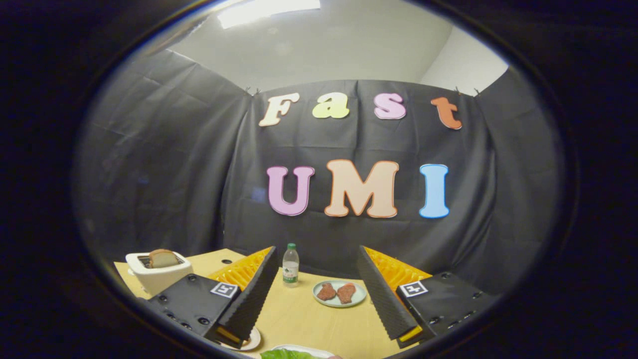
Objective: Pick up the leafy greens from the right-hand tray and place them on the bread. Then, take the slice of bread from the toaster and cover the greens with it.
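My gripper (316,271) is open, its two fingers spread wide above the wooden table (304,319) with nothing between them. Leafy greens (284,354) lie on a white tray (319,350) just below and between the fingers, mostly cut off from sight. A white toaster (158,271) stands beyond the left finger, with a slice of bread (163,258) sticking up out of its slot. Part of a white plate (250,341) peeks out under the left finger; what lies on it is hidden.
A pale plate (339,293) with two brown pieces of meat sits ahead between the fingers. A small water bottle (290,266) with a green cap stands upright behind it, near the cloth wall.
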